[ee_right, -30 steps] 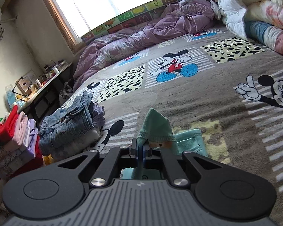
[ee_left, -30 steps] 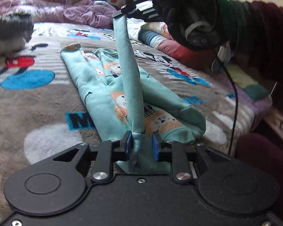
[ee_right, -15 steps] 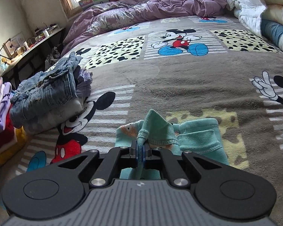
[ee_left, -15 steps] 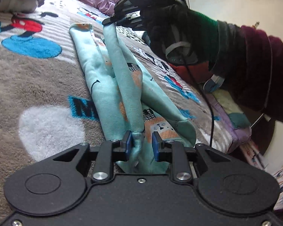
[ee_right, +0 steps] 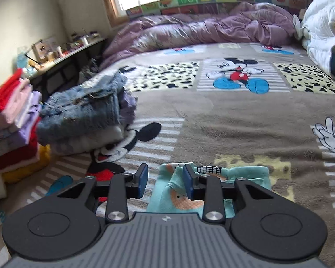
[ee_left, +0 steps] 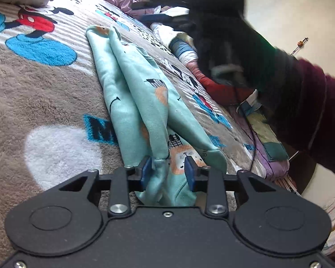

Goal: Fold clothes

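Note:
Mint-green children's trousers with orange lion prints lie folded lengthwise on the Mickey Mouse blanket. My left gripper is open, its jaws apart around the near end of the cloth, which rests loose between them. In the right wrist view, my right gripper is open just above the far end of the trousers, holding nothing. The right gripper also shows in the left wrist view, raised above the far end, in a black-gloved hand.
A stack of folded jeans and clothes sits on the blanket at the left. More folded clothes are piled further left. A purple duvet lies at the back, white and coloured bedding at the right.
Both grippers have opened and let go of the trousers. The leg that was held up between them now lies folded flat over the other leg. The right gripper has lifted off.

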Motion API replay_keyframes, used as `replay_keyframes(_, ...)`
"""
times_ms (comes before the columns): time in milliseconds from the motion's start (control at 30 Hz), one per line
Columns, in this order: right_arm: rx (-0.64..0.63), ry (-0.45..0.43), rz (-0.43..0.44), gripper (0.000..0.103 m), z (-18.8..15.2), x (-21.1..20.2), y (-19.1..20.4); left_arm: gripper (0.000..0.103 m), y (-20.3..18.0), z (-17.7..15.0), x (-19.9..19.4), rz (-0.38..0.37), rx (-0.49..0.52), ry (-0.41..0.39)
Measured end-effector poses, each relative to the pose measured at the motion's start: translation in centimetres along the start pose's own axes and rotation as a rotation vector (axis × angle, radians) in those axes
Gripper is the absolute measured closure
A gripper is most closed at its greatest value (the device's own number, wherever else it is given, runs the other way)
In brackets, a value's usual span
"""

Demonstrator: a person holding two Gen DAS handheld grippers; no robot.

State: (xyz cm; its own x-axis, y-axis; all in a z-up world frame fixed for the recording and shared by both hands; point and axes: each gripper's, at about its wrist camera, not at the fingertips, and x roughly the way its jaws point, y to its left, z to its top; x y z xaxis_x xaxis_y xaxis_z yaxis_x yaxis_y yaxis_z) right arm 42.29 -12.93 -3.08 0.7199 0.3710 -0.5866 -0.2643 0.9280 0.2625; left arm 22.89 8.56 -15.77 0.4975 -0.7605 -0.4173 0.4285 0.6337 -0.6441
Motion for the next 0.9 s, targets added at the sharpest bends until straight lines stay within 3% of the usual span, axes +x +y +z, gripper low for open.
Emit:
replay_keyframes(133, -0.042, -0.028, 0.045, 0.067, -3.0, -4.4, -0.2, 0.071, -0.2, 0.4, -0.3, 0.037, -0.006, -0.052)
replay_keyframes(233, -0.09, -0.03, 0.073, 0.067, -7.0, -7.2, 0.2, 0.073, -0.1, 0.6, 0.1, 0.076, -0.038, -0.091)
replay_keyframes(300, -0.161, 0.009, 0.066, 0.068, -9.7, -7.8, 0.8, 0.094, 1.0, 0.5, 0.1, 0.06, -0.153, -0.102)
replay_keyframes(400, -0.247, 0.085, 0.014, 0.069, -12.7, -7.2, 1.1, 0.098, 3.6, -0.2, 0.1, 0.032, -0.367, -0.092)
replay_keyframes(467, -0.246, 0.097, -0.016, 0.069, -13.6, -6.7, 0.7, 0.099, 4.5, -0.7, 0.0, 0.029, -0.437, -0.092)
replay_keyframes(533, -0.196, 0.094, -0.021, 0.069, -13.5, -6.7, -0.4, 0.099, 4.5, -0.7, -0.4, 0.028, -0.454, -0.098)
replay_keyframes(600, -0.176, 0.101, -0.036, 0.058, -13.3, -6.3, -1.2, 0.099, 4.8, -0.7, -0.9, 0.021, -0.472, -0.101)
replay_keyframes(900, -0.102, 0.059, 0.001, 0.059, -12.7, -6.8, -2.4, 0.099, 4.5, 0.1, -2.5, 0.01, -0.403, -0.114)
